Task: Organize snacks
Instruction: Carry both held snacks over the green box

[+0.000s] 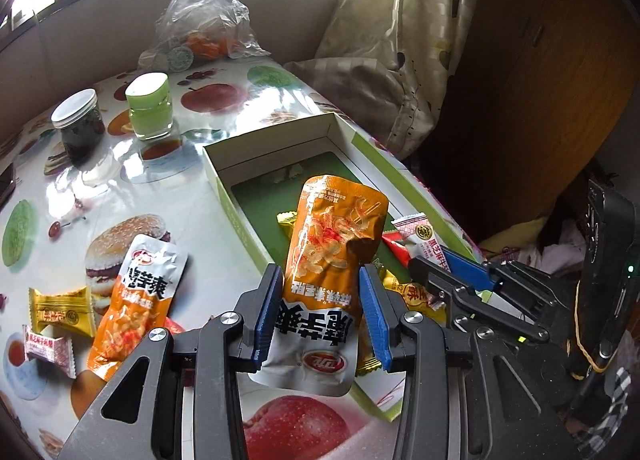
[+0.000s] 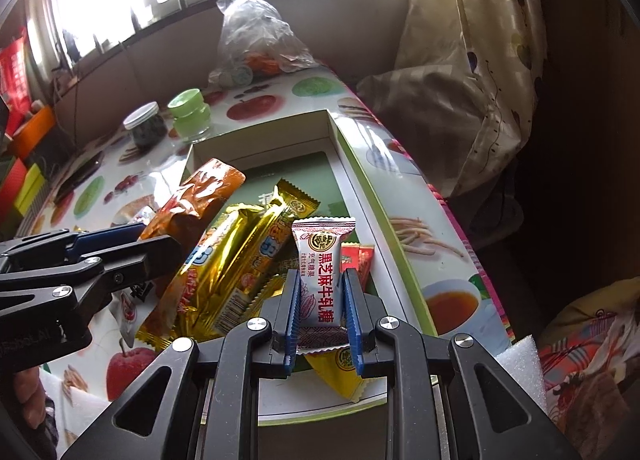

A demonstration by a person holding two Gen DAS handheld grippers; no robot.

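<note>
My left gripper (image 1: 322,276) is shut on an orange snack pouch (image 1: 336,236) and holds it upright over the near end of the open box (image 1: 272,132). That box has white walls and a green floor. My right gripper (image 2: 322,280) is shut on a white sesame nougat candy (image 2: 320,260) above the same box. Gold-wrapped bars (image 2: 240,256), a red packet (image 2: 362,260) and a yellow candy (image 2: 340,372) lie inside. The left gripper (image 2: 160,236) shows at the left of the right wrist view, and the right gripper (image 1: 436,260) sits to the right of the left one.
On the fruit-print tablecloth left of the box lie a second orange pouch (image 1: 136,300), a yellow candy (image 1: 62,312) and a pink-white candy (image 1: 48,348). A dark jar (image 1: 78,124), a green-lidded jar (image 1: 150,108) and a plastic bag (image 1: 204,16) stand farther back. A curtain (image 1: 400,40) hangs right.
</note>
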